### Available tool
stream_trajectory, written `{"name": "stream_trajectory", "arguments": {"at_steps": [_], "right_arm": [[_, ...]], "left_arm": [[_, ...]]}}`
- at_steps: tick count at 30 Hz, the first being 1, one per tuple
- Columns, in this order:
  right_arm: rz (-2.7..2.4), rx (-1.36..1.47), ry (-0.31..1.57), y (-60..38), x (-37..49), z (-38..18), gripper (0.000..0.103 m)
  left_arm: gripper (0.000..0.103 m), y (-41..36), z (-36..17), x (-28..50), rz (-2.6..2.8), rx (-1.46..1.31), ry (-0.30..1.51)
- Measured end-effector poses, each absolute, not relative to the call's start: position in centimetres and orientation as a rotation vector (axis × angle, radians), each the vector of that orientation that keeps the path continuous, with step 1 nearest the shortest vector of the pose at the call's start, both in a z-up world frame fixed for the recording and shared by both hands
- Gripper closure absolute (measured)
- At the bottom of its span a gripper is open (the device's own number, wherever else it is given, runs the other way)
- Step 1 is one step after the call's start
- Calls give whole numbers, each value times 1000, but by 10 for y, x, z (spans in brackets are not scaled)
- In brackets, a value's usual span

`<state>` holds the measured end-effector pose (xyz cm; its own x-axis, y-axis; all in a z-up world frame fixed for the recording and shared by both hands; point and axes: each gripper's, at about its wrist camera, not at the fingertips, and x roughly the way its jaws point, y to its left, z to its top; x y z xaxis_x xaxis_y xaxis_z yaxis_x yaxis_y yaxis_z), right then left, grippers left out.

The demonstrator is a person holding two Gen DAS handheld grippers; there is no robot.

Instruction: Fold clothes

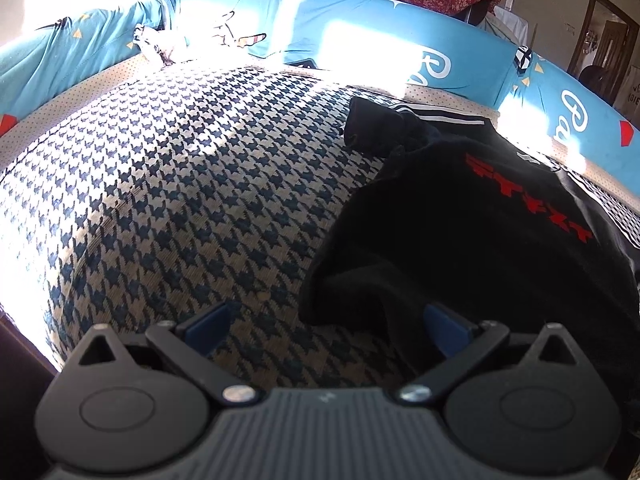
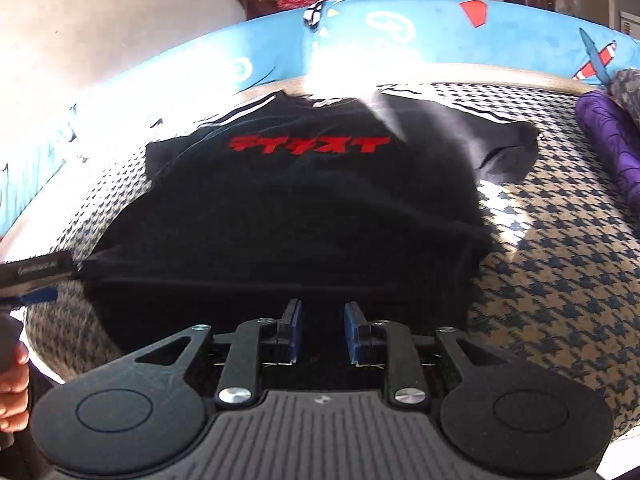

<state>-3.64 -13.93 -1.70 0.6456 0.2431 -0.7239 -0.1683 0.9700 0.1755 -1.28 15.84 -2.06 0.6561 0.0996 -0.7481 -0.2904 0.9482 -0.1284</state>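
Black T-shirt (image 2: pixel 304 200) with red block lettering (image 2: pixel 308 145) across its chest lies spread on a bed covered in a navy-and-cream houndstooth spread (image 1: pixel 168 184), its collar toward the far edge where a blue cartoon-printed bolster (image 1: pixel 360 12) curves along the bed's rim. Right tongs (image 2: pixel 322 330) hover over the shirt's near hem, their blue-padded jaws a narrow gap apart with no cloth pinched between them. Left tongs (image 1: pixel 326 320) stand wide; a fold of the shirt's lower corner lies just by the right-hand jaw, and whether it touches the pad cannot be told. From the right wrist view, the left tongs' fingers reach in at the bed's left edge, level with the shirt's hem corner, a hand (image 2: pixel 14 392) visible beneath them; purple patterned fabric (image 2: pixel 612 144) lies at the bed's right edge. Only the left wrist view shows the sunlit open stretch of spread and a crumpled pale cloth (image 1: pixel 156 44) by the far bolster. White stripes (image 1: pixel 440 114) run along the shirt's sleeves.
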Motion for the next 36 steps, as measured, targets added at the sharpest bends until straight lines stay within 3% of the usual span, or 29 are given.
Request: {"name": "stream_trajectory", "arguments": {"at_steps": [19, 28, 30, 33, 34, 36], "right_arm": [[279, -130, 893, -109, -95, -40, 48], [227, -304, 847, -89, -93, -55, 47], [221, -324, 830, -87, -94, -55, 50], [215, -307, 808, -91, -96, -50, 77], [206, -295, 809, -94, -95, -48, 91], [185, -260, 824, -101, -93, -45, 98]], "left_arm": [[0, 161, -25, -13, 215, -309, 842], [0, 166, -24, -15, 226, -342, 839], [0, 169, -23, -16, 232, -353, 836], [0, 173, -22, -17, 250, -366, 829], [0, 175, -22, -18, 257, -370, 826], [0, 178, -21, -19, 266, -383, 820]]}}
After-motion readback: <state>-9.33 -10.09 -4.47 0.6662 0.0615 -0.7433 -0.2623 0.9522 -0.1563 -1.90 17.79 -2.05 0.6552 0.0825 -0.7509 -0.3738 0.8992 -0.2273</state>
